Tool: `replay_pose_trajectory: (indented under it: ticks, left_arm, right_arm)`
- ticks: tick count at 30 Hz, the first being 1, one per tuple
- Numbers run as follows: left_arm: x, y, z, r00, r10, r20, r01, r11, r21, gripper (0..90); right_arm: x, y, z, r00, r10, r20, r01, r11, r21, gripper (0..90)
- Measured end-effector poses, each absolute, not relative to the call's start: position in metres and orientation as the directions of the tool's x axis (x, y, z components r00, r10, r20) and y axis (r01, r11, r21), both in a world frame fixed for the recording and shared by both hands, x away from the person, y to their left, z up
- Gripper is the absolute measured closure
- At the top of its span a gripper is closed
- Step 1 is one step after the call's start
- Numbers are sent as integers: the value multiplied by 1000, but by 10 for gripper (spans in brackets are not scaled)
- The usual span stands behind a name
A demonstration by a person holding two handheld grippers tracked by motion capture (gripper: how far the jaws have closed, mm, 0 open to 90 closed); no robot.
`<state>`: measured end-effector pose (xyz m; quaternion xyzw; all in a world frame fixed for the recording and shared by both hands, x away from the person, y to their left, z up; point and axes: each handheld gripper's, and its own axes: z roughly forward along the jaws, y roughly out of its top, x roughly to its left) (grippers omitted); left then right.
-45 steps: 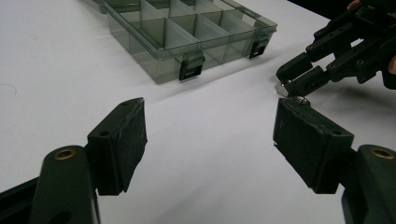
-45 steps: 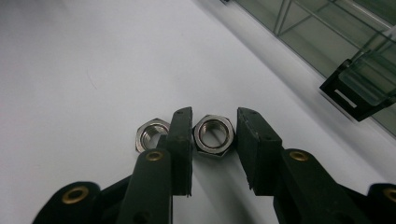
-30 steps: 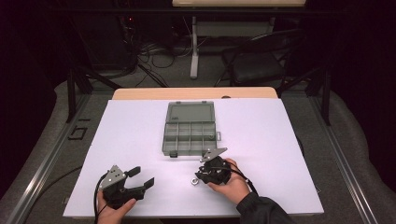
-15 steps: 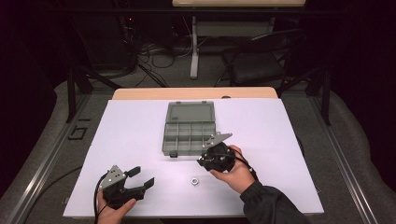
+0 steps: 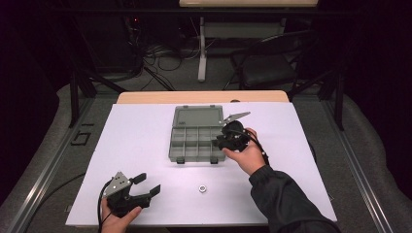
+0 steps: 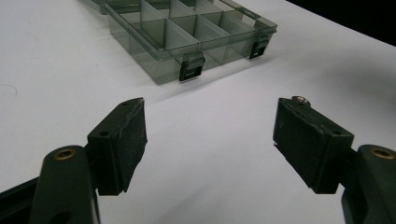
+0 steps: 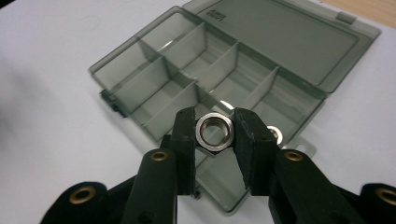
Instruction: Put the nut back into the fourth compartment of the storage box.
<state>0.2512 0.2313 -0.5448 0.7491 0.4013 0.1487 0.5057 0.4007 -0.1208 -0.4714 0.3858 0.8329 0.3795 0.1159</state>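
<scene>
My right gripper (image 5: 219, 141) hangs over the near right corner of a smoky clear compartment box (image 5: 174, 145) whose lid lies open. Its jaws (image 7: 215, 123) are shut on a steel hex nut (image 7: 214, 132), gripped by its flat sides with the hole facing the camera. Below it, two more nuts (image 7: 275, 135) lie in the box's (image 7: 280, 42) compartments. Another loose nut (image 5: 202, 188) rests on the white table in front of the box. My left gripper (image 5: 148, 183) sits at the near left of the table, open (image 6: 210, 135) and with nothing between its pads.
The white sheet (image 5: 136, 141) covers most of the table, with a wooden strip (image 5: 145, 97) at its far edge. The box's front latches (image 6: 190, 71) face the left gripper. Chairs and cables stand in the dark beyond the table.
My right gripper has lifted from the table beside the loose nut and moved away and to the right, over the box, with a nut in its jaws. The left gripper stayed put.
</scene>
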Motion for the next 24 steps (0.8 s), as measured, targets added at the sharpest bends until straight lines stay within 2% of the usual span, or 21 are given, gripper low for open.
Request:
replay_pose_trajectory:
  ticks: [5,6,8,9,11,13,14,16,18,24]
  left_arm:
    - [251,231,-545,635,750,-183,450,-166,878,259]
    - [251,231,-545,636,750,-183,449,-166,878,259]
    - [252,232,-545,635,750,-184,450,-167,877,259]
    - [252,232,-545,636,750,-183,449,-167,878,259]
    - [252,232,-545,634,751,-185,451,-165,877,259]
    - [252,232,-545,635,750,-185,451,-165,877,259]
    - [252,232,-545,635,750,-185,451,-165,877,259]
    - [252,232,-545,635,750,-185,450,-165,877,259]
    - [252,232,-545,636,749,-185,450,-166,877,259]
    - [252,232,-545,635,749,-188,450,-161,878,259]
  right_arm:
    - [419,-122,-474,-626,777,73,566,387,727,701]
    - [422,-124,-474,-617,784,70,589,401,702,701]
    - [429,-124,-481,-602,795,73,577,370,728,701]
    - [430,-125,-480,-597,799,65,599,391,699,701]
    - [435,-124,-488,-583,810,63,595,373,712,701]
    - [437,-124,-488,-580,813,49,626,406,666,701]
    - [440,-122,-494,-570,819,60,594,361,719,701]
    - [442,-123,-491,-563,825,44,639,401,657,701]
    - [446,-120,-499,-552,832,52,603,354,715,701]
    - [450,-119,-506,-530,848,34,634,369,679,700]
